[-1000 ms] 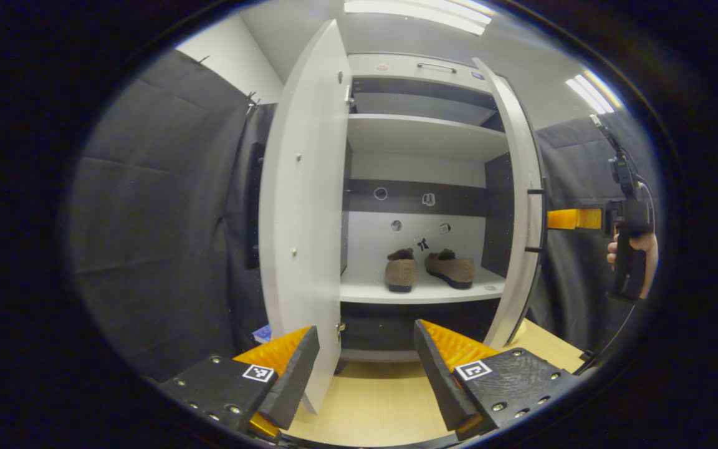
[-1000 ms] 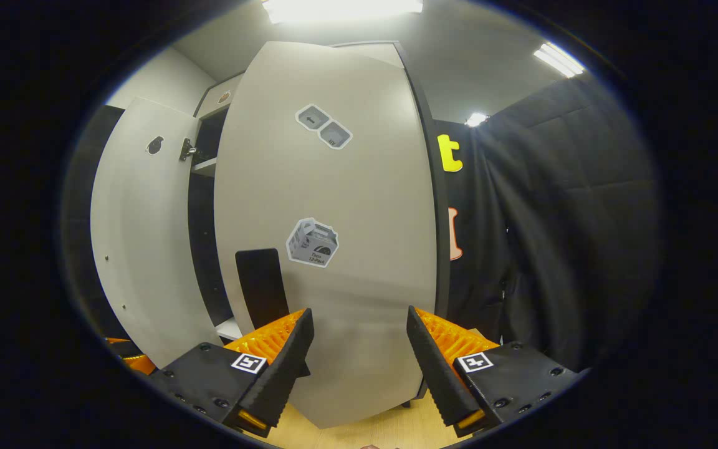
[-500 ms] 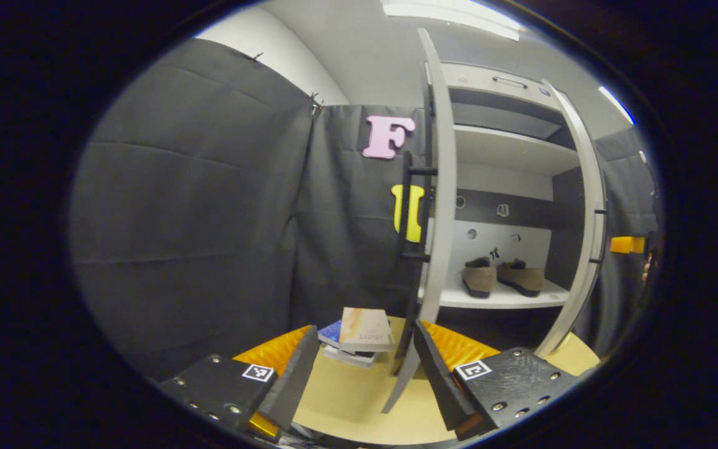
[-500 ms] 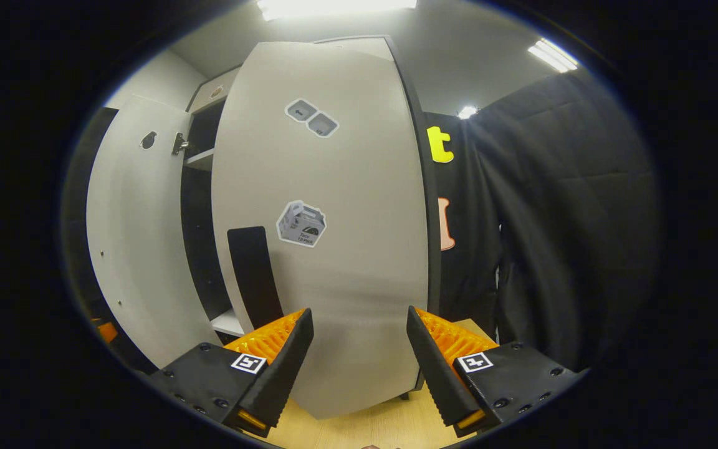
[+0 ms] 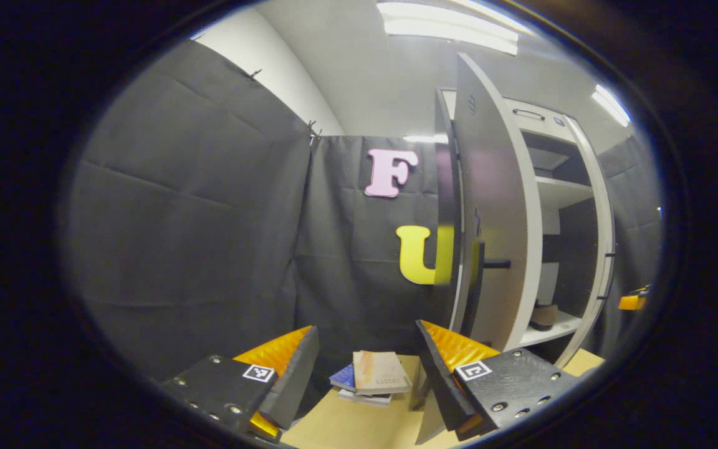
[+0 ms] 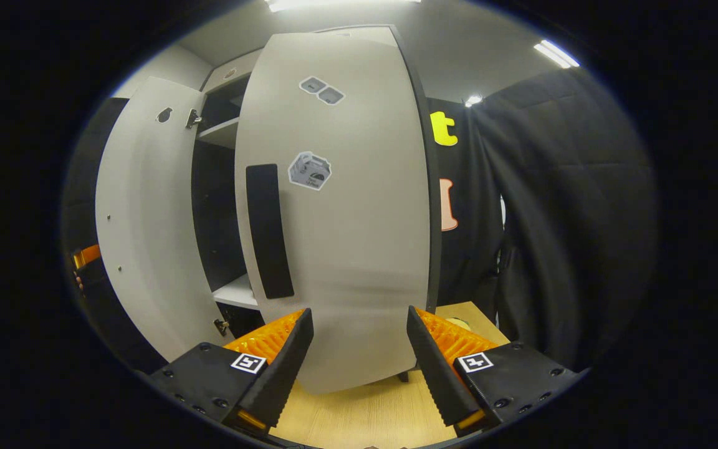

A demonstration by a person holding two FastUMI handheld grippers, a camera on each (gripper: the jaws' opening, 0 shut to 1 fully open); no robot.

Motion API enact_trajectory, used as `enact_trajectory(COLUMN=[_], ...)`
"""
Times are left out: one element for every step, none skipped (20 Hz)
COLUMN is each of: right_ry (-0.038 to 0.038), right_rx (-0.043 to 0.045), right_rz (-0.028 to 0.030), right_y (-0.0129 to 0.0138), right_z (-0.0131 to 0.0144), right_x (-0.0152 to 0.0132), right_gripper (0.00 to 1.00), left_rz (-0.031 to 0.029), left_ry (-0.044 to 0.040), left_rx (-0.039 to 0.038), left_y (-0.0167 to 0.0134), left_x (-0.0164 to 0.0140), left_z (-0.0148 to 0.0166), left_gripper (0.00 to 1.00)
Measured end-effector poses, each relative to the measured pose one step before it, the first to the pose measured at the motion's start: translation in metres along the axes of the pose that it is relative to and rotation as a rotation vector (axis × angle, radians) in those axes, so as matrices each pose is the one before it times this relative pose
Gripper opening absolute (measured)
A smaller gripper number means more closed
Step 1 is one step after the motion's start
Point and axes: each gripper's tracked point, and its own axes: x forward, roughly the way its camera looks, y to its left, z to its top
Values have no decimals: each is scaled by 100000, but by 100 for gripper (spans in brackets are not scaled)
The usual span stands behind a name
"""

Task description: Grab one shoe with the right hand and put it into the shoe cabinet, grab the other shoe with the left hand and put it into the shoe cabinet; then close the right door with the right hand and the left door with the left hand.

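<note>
In the left gripper view my left gripper (image 5: 365, 374) is open and holds nothing. It faces the outer side of the white left door (image 5: 493, 206) and its black handle (image 5: 476, 284). Past the door's edge, a sliver of one brown shoe (image 5: 544, 315) rests on the cabinet's lower shelf (image 5: 549, 330). The right gripper (image 5: 633, 302) shows small beyond the right door's edge (image 5: 602, 249). In the right gripper view my right gripper (image 6: 359, 368) is open, close to the outer face of the right door (image 6: 359, 249), right of its black handle (image 6: 268, 231). Both doors stand ajar.
A small stack of books (image 5: 374, 377) lies on the light wooden floor (image 6: 359, 415) left of the cabinet. Black cloth walls close in on both sides. The left door's inner face (image 6: 147, 218) and the left gripper (image 6: 88, 255) appear at the left of the right gripper view.
My left gripper has swung left around the left door's edge to its outer side, so the shoes are nearly hidden. The right door and its handle sit higher in the right gripper view.
</note>
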Motion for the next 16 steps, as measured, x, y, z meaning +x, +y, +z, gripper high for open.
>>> enact_trajectory(right_ry=[1284,1847,1242,871,460,86,-454,-439,-163,128,-158,-592,-350,-231,-244,-457], right_rx=[741,1187,1115,1062,708,332,300,541,1119,1472,1584,927,444,411,262,114], right_rz=[-611,-486,-390,-467,-499,-315,584,2633,3249,2769,620,-1244,-1288,-1203,-1225,-1129], right_y=[-7,76,18,-17,61,-8,85,554,628,446,120,-361,-265,-272,-252,-312], right_z=[-655,-933,-707,-634,-476,-272,-112,-107,48,-111,-30,-19,16,-13,56,11], right_x=[-51,-249,-251,-179,75,-31,-20,-161,-131,-136,-116,-37,-52,-4,154,-33], right_gripper=[95,93,95,96,96,96,96,96,97,98,98,98,98,98,98,98], left_rz=[-2089,-2543,-2576,-2286,-3367,-2788,-3033,-2927,-2237,-1704,-1784,227,-771,71,142,-56], left_ry=[-927,-306,-160,-75,-105,-548,-682,-933,-547,262,611,417,184,837,715,622], left_rx=[1220,819,142,-679,-1532,-1688,-1384,-1141,-864,-425,103,1588,935,734,290,-153], left_y=[0,-96,-30,42,-239,-314,-409,-483,-299,-227,-383,32,-238,-61,-152,-123], left_x=[355,519,832,648,803,814,858,586,154,325,87,-101,493,290,241,47], left_z=[419,239,210,150,99,294,272,340,64,-14,-373,3,217,180,3,16], left_gripper=[96,96,89,89,88,88,96,88,88,88,88,96,88,88,88,89])
